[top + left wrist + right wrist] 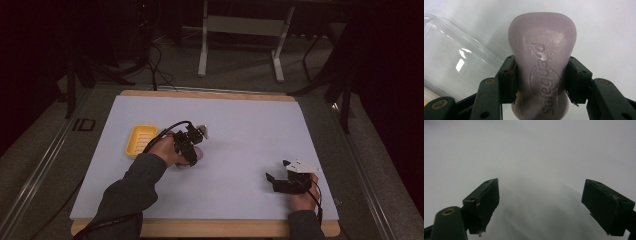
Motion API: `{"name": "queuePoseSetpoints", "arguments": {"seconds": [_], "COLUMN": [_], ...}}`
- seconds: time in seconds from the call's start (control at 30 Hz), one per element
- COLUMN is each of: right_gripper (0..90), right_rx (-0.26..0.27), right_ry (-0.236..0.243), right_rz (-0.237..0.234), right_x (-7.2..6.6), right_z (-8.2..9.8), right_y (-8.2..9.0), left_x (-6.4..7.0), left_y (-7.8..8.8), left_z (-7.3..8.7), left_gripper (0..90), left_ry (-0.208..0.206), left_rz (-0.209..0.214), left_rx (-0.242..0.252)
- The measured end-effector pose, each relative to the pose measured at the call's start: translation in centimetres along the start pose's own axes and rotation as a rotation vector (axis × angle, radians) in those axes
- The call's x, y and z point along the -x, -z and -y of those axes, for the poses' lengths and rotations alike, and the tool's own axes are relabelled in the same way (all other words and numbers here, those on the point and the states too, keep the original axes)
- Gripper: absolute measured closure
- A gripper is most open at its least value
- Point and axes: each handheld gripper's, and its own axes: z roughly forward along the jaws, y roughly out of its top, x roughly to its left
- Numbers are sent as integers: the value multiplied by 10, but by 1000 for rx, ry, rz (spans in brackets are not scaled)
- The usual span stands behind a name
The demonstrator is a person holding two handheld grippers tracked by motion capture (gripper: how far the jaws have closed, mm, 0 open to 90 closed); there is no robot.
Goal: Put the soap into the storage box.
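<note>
A pale lilac bar of soap (541, 50) with embossed lettering sits between the pads of my left gripper (541, 67), which is shut on its waist. In the high view the left gripper (192, 147) hovers over the white mat just right of a yellow soap dish (140, 140), with the soap (199, 154) showing pale under it. A clear plastic cover (454, 65) lies to the left of the soap. My right gripper (276, 171) rests near the mat's front right. It stands open (544, 195) with nothing between its jaws.
A white mat (240, 130) covers the wooden table top (210, 227). Beyond the far edge stand the legs of a metal frame (202, 55), and cables (155, 65) lie on the floor.
</note>
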Motion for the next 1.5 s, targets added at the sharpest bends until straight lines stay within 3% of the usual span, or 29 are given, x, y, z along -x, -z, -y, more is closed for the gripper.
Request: {"name": "queuePoseSetpoints", "arguments": {"seconds": [0.4,0.5,1.5], "right_gripper": [143,143,143], "right_rx": [-1,-1,-1], "right_ry": [1,2,1], "right_rz": [0,0,2], "right_x": [0,0,0], "right_z": [0,0,0], "right_y": [0,0,0], "left_x": [-8,-10,-25], "left_y": [9,12,23], "left_z": [3,4,10], "left_gripper": [501,501,501], "left_ry": [14,24,71], "left_rz": [-4,13,-1], "left_rx": [10,24,42]}}
